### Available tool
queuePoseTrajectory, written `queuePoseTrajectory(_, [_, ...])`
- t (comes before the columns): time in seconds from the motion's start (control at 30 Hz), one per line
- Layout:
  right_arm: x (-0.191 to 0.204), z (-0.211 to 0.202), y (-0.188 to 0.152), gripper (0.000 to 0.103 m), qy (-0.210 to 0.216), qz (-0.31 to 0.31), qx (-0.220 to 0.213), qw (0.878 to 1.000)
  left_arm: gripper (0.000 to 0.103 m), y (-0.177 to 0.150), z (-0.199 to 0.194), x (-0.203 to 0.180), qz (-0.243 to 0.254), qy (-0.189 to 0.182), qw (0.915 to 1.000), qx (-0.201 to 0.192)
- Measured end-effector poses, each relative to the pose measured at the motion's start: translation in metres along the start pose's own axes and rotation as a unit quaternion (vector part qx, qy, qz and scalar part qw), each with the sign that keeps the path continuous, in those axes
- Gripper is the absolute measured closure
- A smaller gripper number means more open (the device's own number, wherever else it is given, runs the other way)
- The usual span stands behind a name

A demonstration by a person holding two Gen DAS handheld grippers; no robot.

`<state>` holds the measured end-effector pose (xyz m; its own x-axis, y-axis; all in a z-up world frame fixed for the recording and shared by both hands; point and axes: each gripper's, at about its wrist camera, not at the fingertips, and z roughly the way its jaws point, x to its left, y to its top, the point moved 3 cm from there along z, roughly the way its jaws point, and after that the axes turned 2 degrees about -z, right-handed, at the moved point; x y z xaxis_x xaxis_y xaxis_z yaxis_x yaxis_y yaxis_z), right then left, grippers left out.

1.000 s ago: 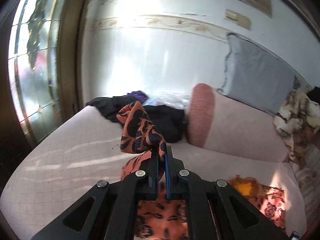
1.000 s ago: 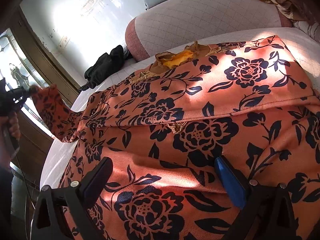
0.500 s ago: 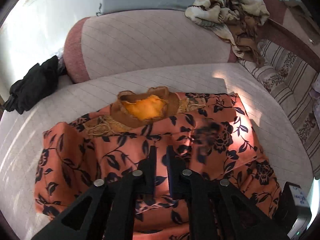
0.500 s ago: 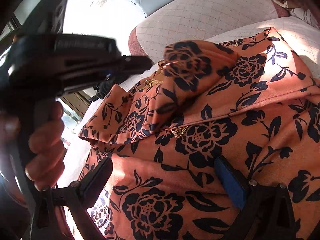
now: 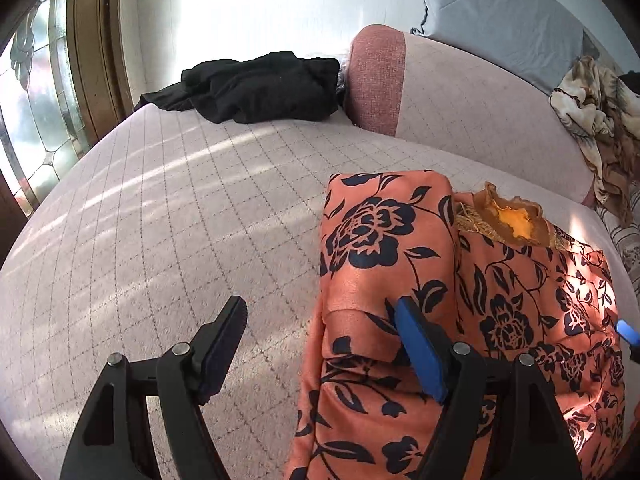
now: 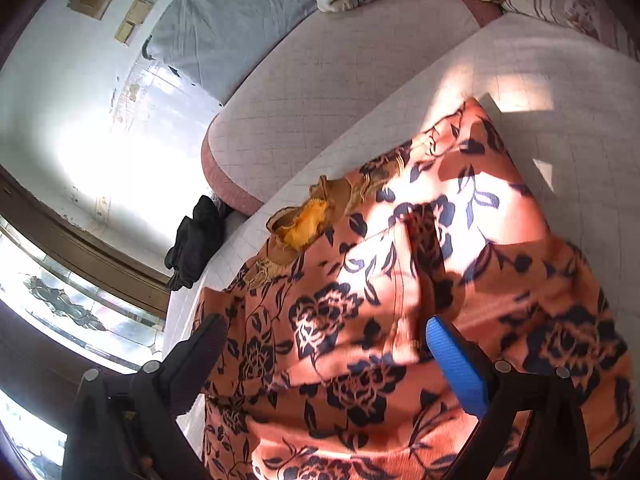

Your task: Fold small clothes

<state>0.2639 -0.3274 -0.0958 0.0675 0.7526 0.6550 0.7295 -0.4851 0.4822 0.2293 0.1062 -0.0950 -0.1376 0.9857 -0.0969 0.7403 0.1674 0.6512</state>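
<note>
Sleeve fold | orange floral garment (image 5: 460, 312) lay on quilted sofa seat (image 5: 180, 208) | left gripper (image 5: 320, 332) opening, nothing pinched | right gripper (image 6: 324, 344) spread, apparently empty | should press crease flat next

Left tongs (image 5: 320, 326) angled downward, jaws spreading apart right now, nothing pinched between the pads. Right tongs (image 6: 326, 340) tilted down too, jaws standing wide, gripping nothing.
</note>
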Motion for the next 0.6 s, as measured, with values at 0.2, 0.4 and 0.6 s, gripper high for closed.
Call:
queuePoseTrajectory(0.2, [-0.022,0.072,0.024,0.063,-0.125,-0.039,0.124,0.984,0.026,-0.007,0.006,0.004,0.003,-0.017,0.9998,-0.011])
queuePoseTrajectory(0.4, [0.039,0.053,0.033,0.099,-0.187,-0.213,0.089,0.955,0.026,-0.008,0.012,0.013,-0.015,-0.032,0.9994,-0.003])
queuePoseTrajectory(0.6, [0.074,0.012,0.072,0.096,-0.242,-0.272,-0.051,0.930,0.026,-0.006,0.004,0.009,-0.007,-0.031,0.9993,-0.023])
